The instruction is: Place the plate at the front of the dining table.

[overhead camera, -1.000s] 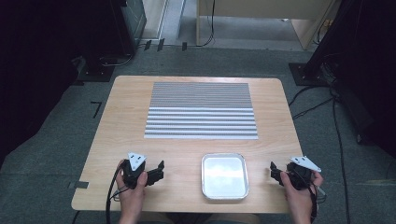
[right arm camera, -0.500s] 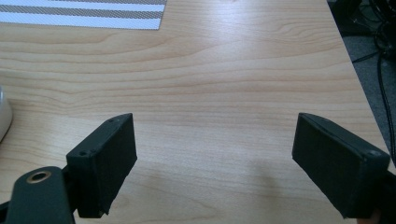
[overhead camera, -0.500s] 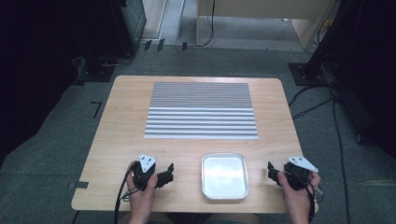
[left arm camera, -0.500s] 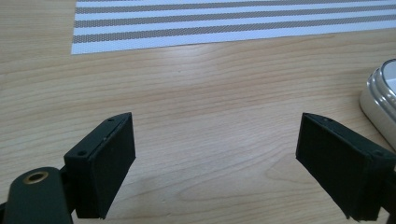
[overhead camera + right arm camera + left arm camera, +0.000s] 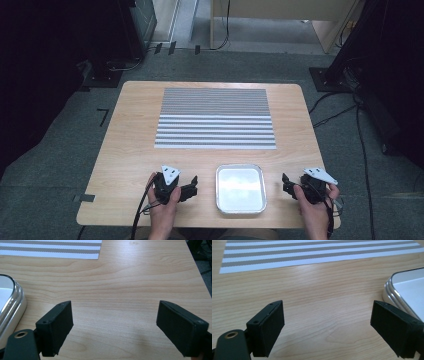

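2 tongs sit low at the near edge of the counter [image 5: 135, 130], 1 in each of the person's hands. The left tongs [image 5: 193, 186] have their jaws spread wide apart with nothing between them; in the left gripper view only bare wood lies between the 2 black pads, and the jaws point toward the metal tray [image 5: 240, 206], whose rounded rim shows just beyond the right-hand jaw in that view [image 5: 390, 290]. The left hand [image 5: 162, 200] wraps the body from behind, a cable trailing off the counter's near edge.

The right tongs [image 5: 285, 183] are likewise parted wide and grip nothing; the right gripper view shows plain wood grain between the pads and the tray's rim [image 5: 15, 307] off to the left. The right hand [image 5: 315, 200] holds them near the counter's right corner.

Between the 2 tongs lies the tray, shallow, rectangular with rounded corners, flat on the counter near its front edge, close to each pair of tongs but touched by neither.

Farther back, a striped mat [image 5: 215, 119] of grey and white bands lies flat across the counter's middle, apart from the tray.
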Action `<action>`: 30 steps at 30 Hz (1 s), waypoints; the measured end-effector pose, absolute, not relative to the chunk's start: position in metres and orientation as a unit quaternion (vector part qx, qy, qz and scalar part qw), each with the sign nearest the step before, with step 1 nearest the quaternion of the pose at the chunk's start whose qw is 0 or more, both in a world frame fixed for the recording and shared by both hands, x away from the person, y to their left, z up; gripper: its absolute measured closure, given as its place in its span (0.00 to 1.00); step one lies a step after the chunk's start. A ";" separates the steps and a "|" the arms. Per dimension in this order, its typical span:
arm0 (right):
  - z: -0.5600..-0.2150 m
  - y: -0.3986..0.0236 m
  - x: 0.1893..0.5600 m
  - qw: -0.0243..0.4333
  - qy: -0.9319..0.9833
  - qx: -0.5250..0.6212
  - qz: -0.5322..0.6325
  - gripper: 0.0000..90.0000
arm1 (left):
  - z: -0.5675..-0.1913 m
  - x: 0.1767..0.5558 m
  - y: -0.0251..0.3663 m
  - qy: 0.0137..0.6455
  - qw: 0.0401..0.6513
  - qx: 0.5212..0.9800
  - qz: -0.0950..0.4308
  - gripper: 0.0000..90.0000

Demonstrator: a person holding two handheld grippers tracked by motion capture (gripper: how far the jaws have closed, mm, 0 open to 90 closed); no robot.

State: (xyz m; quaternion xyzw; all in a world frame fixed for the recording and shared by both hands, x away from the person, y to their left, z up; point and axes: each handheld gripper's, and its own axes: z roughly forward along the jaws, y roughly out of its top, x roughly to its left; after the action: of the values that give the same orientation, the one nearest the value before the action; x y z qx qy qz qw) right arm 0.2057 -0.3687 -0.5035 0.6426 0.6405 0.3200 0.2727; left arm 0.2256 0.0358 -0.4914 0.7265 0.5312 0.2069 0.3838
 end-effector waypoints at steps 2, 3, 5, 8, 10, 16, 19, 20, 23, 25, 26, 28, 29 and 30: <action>-0.503 -0.368 0.206 0.272 0.641 0.642 0.321 0.15 | -0.491 0.226 0.031 0.528 0.386 0.728 0.205 0.13; -0.503 -0.367 0.206 0.272 0.642 0.641 0.321 0.15 | -0.490 0.226 0.028 0.527 0.386 0.729 0.205 0.13; -0.503 -0.365 0.206 0.272 0.642 0.640 0.322 0.15 | -0.490 0.225 0.024 0.523 0.387 0.732 0.203 0.13; -0.501 -0.363 0.205 0.274 0.642 0.640 0.321 0.15 | -0.491 0.223 0.016 0.520 0.389 0.734 0.198 0.13; -0.499 -0.363 0.204 0.274 0.638 0.641 0.327 0.15 | -0.491 0.222 0.011 0.519 0.397 0.733 0.191 0.13; -0.498 -0.364 0.202 0.272 0.634 0.642 0.334 0.15 | -0.489 0.220 0.000 0.516 0.407 0.729 0.189 0.13; -0.497 -0.361 0.202 0.272 0.636 0.640 0.335 0.16 | -0.489 0.219 -0.006 0.515 0.415 0.729 0.176 0.13; -0.497 -0.360 0.202 0.273 0.636 0.639 0.335 0.16 | -0.489 0.219 -0.008 0.516 0.415 0.729 0.175 0.14; -0.494 -0.355 0.201 0.270 0.635 0.635 0.347 0.16 | -0.490 0.217 -0.016 0.515 0.416 0.730 0.170 0.18; -0.492 -0.350 0.202 0.265 0.637 0.633 0.352 0.17 | -0.490 0.215 -0.021 0.516 0.415 0.730 0.172 0.25; -0.492 -0.349 0.202 0.264 0.638 0.631 0.353 0.17 | -0.491 0.214 -0.023 0.513 0.414 0.732 0.171 0.27; -0.491 -0.343 0.202 0.263 0.640 0.629 0.354 0.19 | -0.492 0.212 -0.028 0.512 0.413 0.734 0.168 0.33; -0.491 -0.340 0.202 0.262 0.642 0.627 0.356 0.20 | -0.493 0.211 -0.029 0.510 0.412 0.737 0.166 0.37; -0.490 -0.338 0.202 0.261 0.642 0.626 0.357 0.21 | -0.493 0.210 -0.031 0.509 0.412 0.738 0.164 0.39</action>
State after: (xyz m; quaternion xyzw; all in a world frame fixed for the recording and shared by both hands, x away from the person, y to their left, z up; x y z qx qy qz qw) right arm 0.2015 -0.3380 -0.4905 0.6257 0.6425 0.3572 0.2609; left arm 0.2102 -0.0309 -0.4933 0.7379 0.5089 0.1639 0.4120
